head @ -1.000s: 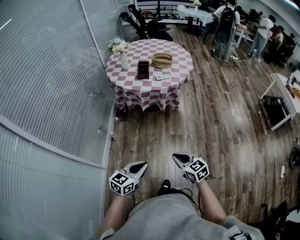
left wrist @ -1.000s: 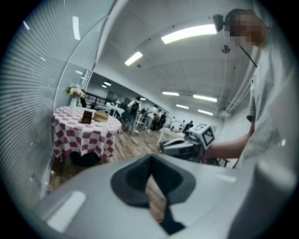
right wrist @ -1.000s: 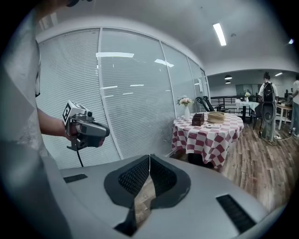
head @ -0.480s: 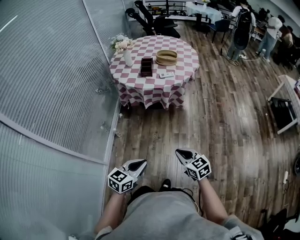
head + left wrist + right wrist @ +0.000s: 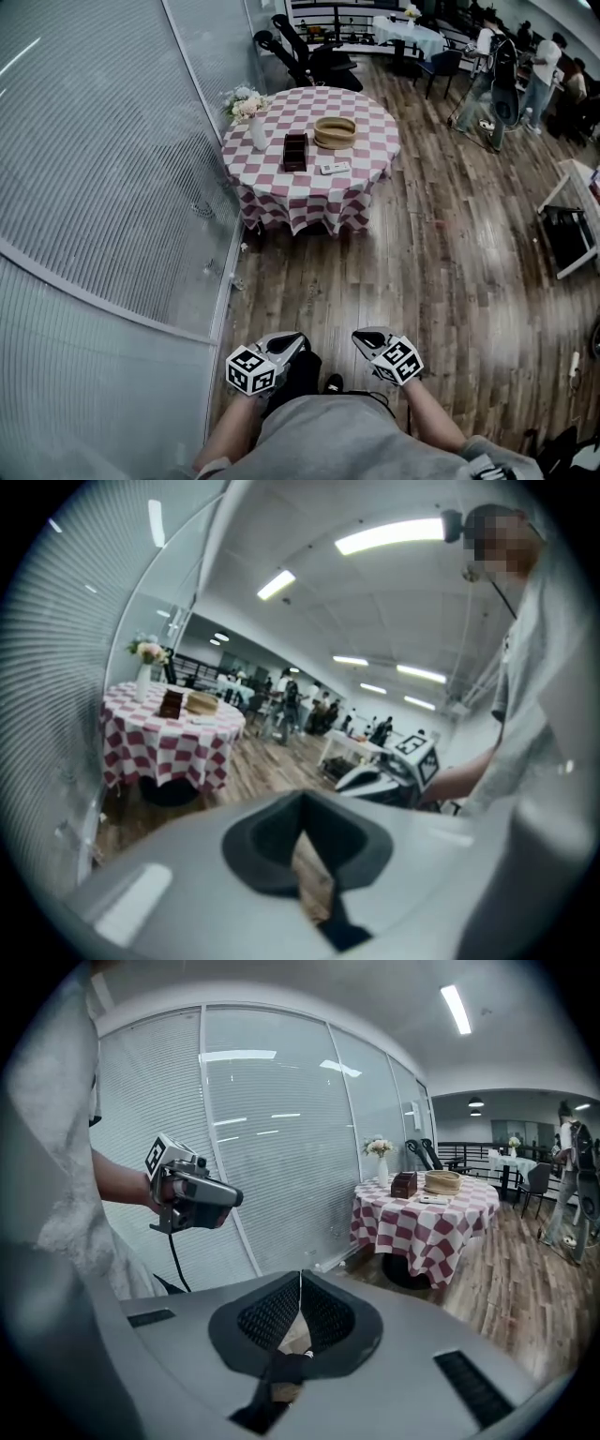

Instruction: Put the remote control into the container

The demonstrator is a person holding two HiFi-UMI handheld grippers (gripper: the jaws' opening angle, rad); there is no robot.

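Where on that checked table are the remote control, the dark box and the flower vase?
remote control (image 5: 335, 168), head view, middle of its pale top face.
dark box (image 5: 295, 167), head view, its near wall.
flower vase (image 5: 259, 137), head view, its white body.

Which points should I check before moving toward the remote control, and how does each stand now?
1. Remote control visible on the checkered table: ok.
2. Table within reach: not ok, it stands far across the wooden floor.
3. Left gripper empty: ok, jaws shut on nothing.
4. Right gripper empty: ok, also shut.
5. Room inside the dark box: cannot tell from here.
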